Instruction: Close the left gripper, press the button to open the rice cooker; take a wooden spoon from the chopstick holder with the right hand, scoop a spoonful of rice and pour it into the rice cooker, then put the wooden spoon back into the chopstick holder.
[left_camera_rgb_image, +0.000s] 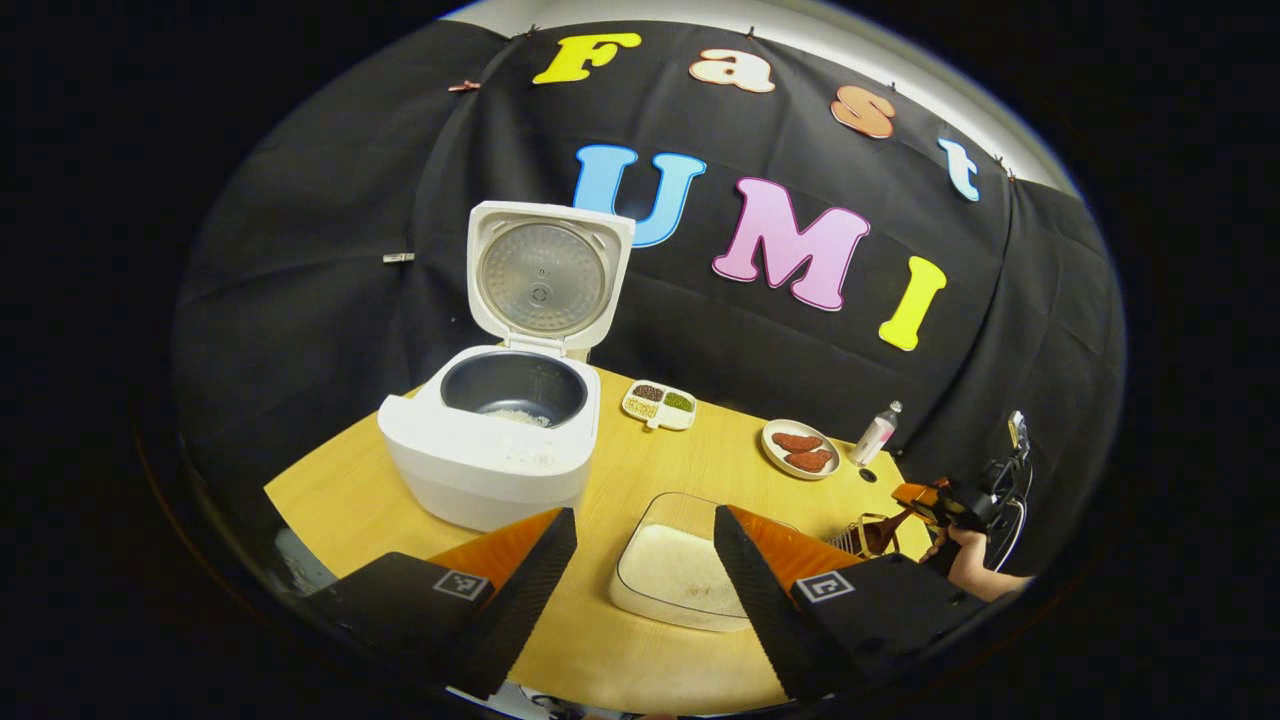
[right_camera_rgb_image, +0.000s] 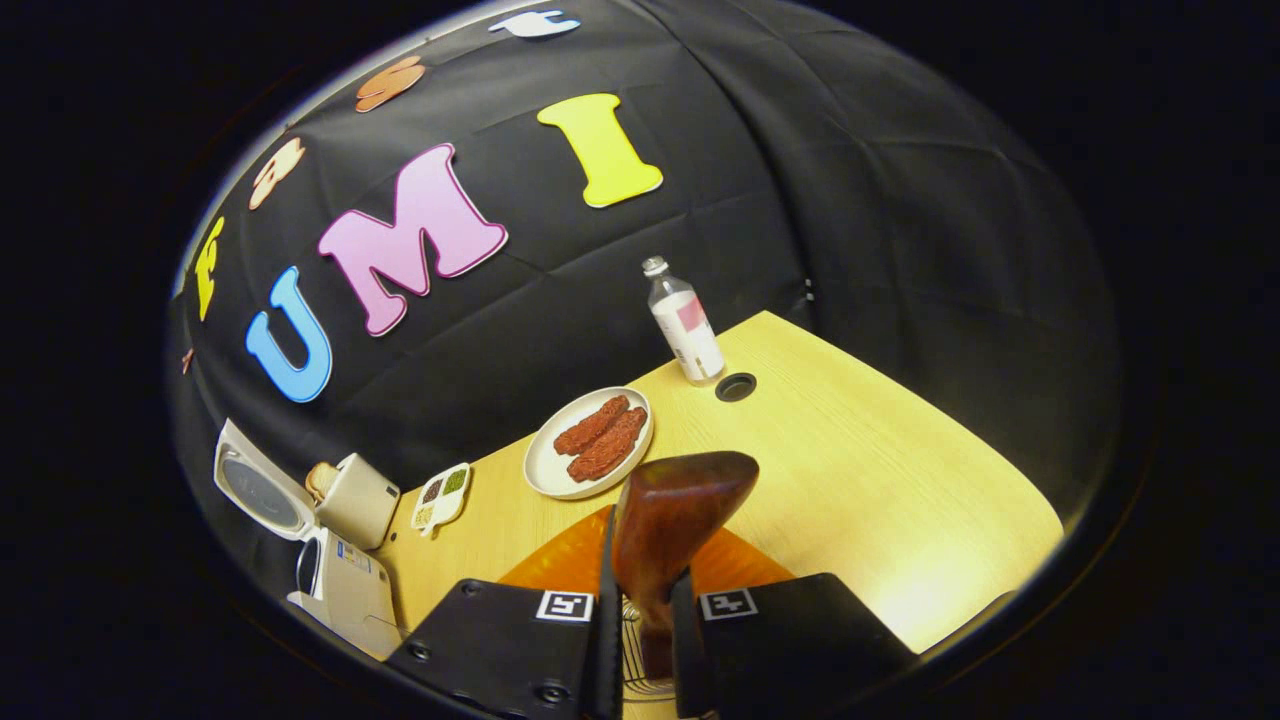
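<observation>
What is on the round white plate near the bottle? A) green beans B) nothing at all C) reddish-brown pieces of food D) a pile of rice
C: in the right gripper view the plate holds long reddish-brown pieces of food and sits on the wooden table close to the bottle.

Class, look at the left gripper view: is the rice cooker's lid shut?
No. The rice cooker's lid stands raised upright at the back, leaving the inner pot open with some rice at its bottom.
</observation>
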